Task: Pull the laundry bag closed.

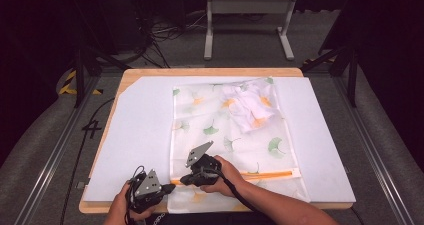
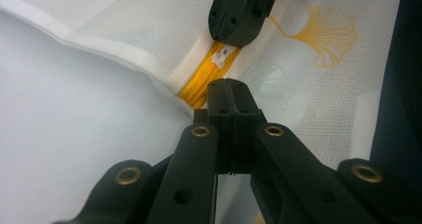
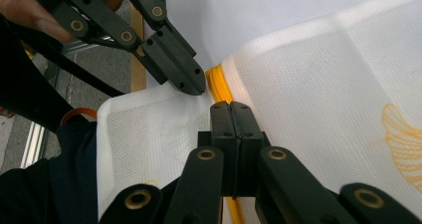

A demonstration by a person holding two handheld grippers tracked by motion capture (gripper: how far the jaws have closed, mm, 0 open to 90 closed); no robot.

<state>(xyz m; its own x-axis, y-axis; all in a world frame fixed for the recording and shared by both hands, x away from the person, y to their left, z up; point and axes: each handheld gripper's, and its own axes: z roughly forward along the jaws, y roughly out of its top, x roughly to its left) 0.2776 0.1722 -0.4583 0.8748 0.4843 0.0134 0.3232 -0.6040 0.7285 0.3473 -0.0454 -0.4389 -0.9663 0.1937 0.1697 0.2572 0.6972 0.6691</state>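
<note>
Mesh laundry bag (image 1: pixel 230 130) lies flat on the white board (image 1: pixel 135 135), orange zipper (image 1: pixel 270 174) across its near end. Both tools sit at the zipper's left end: left gripper (image 2: pixel 230 92) pressed together on the bag's corner by the zipper's end, right gripper (image 3: pixel 231 115) pressed together over the zipper line, likely on the white slider (image 2: pixel 219 58), though its jaws hide the contact. Risk: a pull with only mesh pinched would drag and bunch the bag, or slip off the slider. White garment (image 1: pixel 250 107) inside shows blurred through the mesh.
</note>
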